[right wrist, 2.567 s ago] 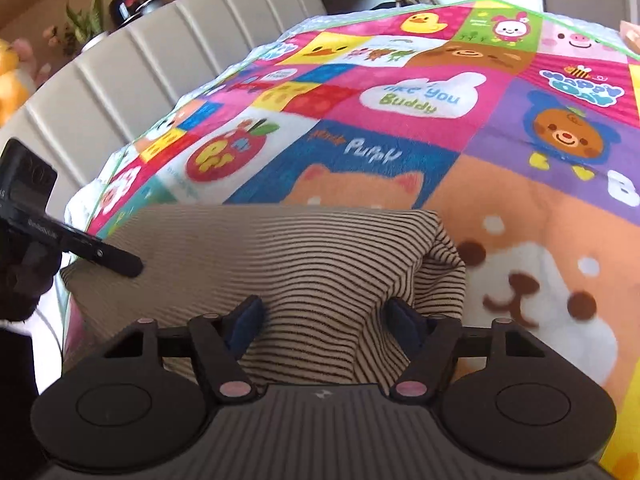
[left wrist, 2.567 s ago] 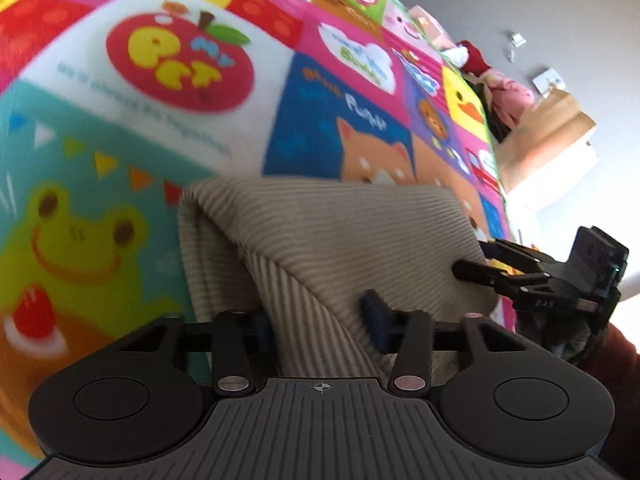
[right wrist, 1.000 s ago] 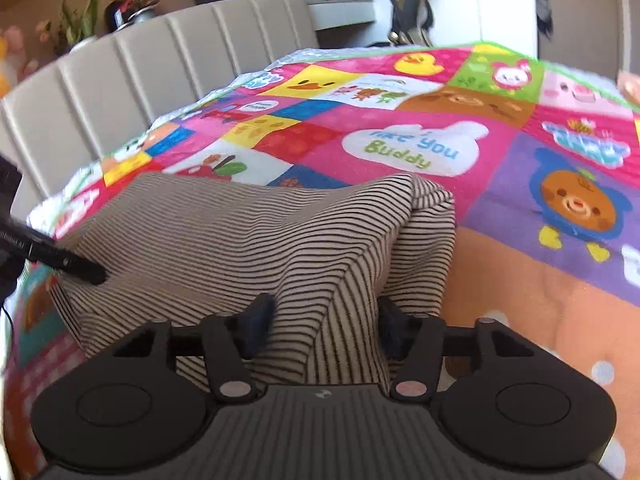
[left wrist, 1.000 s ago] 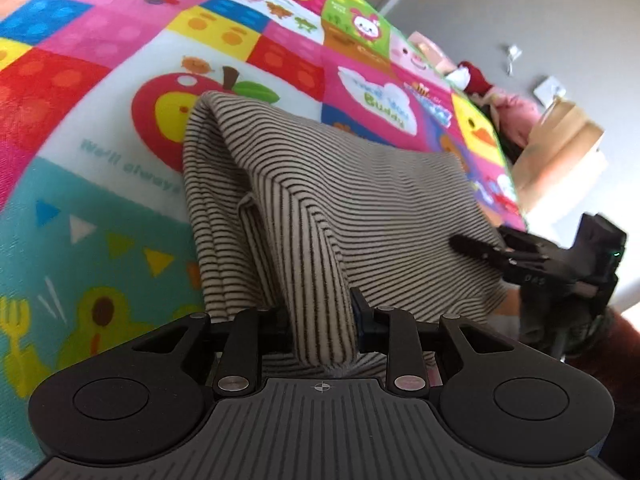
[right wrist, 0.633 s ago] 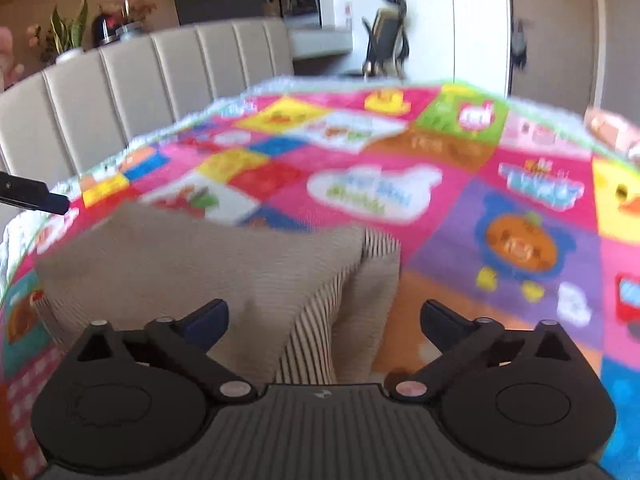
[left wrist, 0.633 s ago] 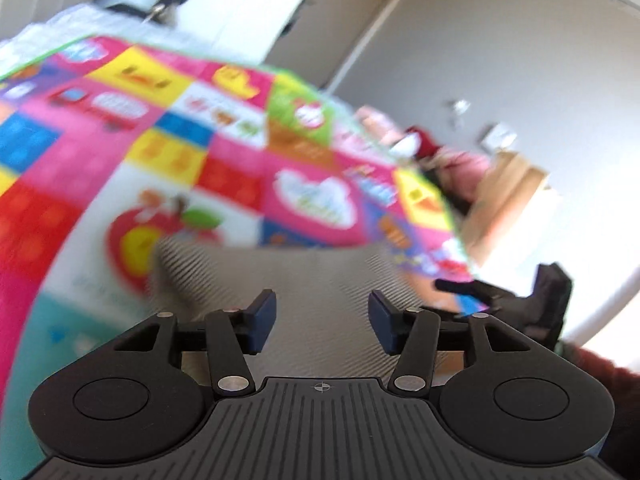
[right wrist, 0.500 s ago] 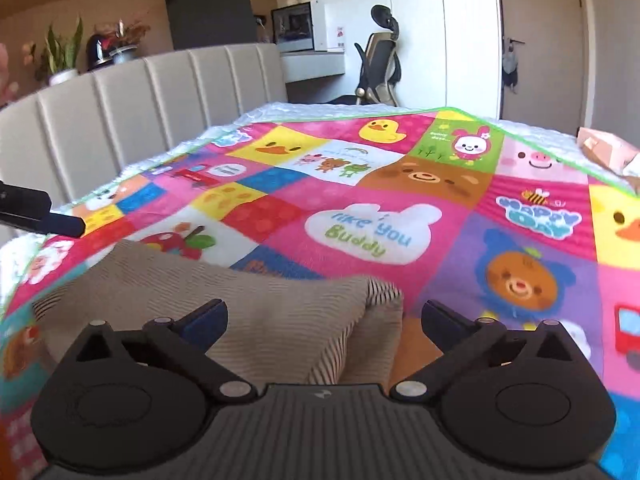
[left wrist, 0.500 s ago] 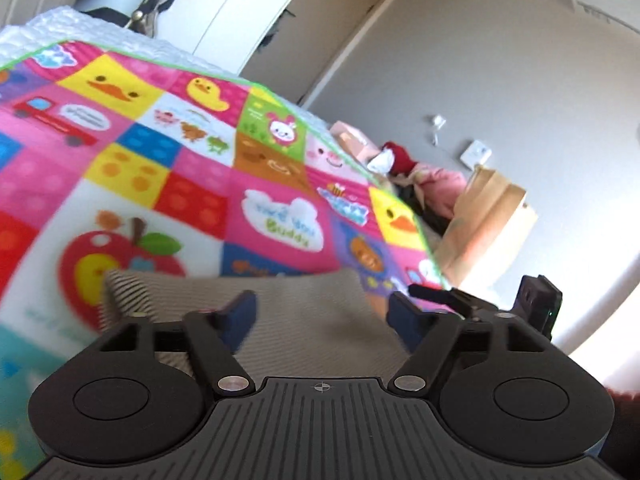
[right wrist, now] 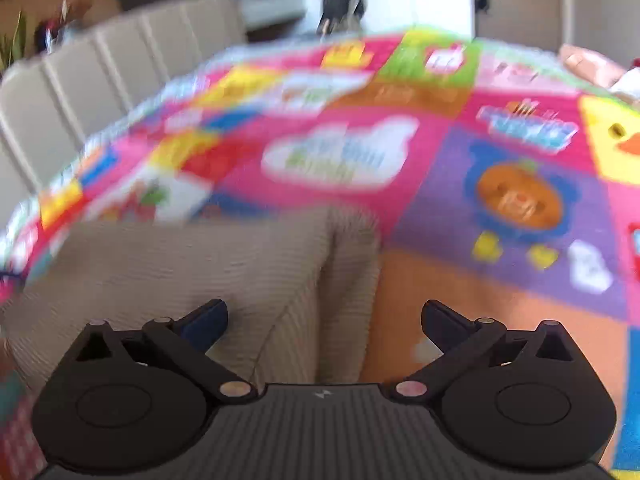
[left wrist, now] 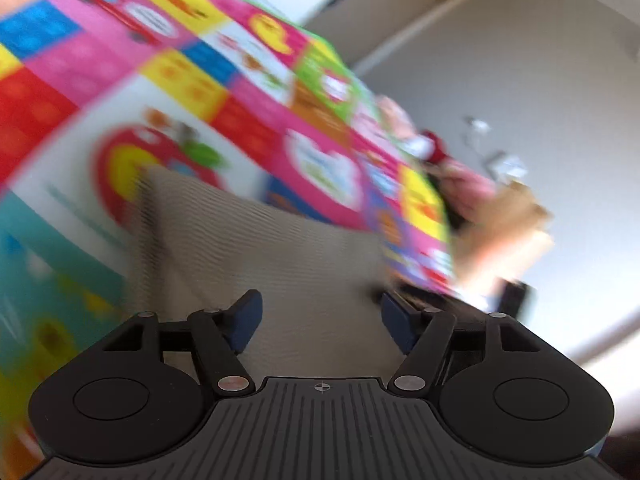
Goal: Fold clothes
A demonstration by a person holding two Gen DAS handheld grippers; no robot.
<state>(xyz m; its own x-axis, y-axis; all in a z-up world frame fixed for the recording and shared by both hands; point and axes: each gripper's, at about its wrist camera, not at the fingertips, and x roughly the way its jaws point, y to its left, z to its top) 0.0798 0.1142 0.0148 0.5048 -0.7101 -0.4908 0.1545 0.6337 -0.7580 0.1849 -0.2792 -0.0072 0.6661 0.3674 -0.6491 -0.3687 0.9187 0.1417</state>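
Observation:
A beige garment with thin dark stripes (left wrist: pixel 272 256) lies folded into a block on the colourful cartoon blanket (left wrist: pixel 168 76). My left gripper (left wrist: pixel 320 318) hovers over its near edge, open, with nothing between the blue pads. In the right wrist view the same folded garment (right wrist: pixel 208 272) sits at lower left, its right edge a thick fold. My right gripper (right wrist: pixel 324 318) is open wide above that edge, holding nothing. The right gripper's black body (left wrist: pixel 476 304) shows blurred at the garment's far right in the left view. Both views are motion-blurred.
The blanket (right wrist: pixel 460 160) covers a bed with a padded beige headboard (right wrist: pixel 100 76) at the left. A brown paper bag (left wrist: pixel 516 216) and pink items (left wrist: pixel 468 180) stand beyond the bed's far side by a grey wall.
Both grippers let go of the striped garment, opened and lifted back. The garment now lies folded on the blanket. Both cameras are tilting back down towards it.

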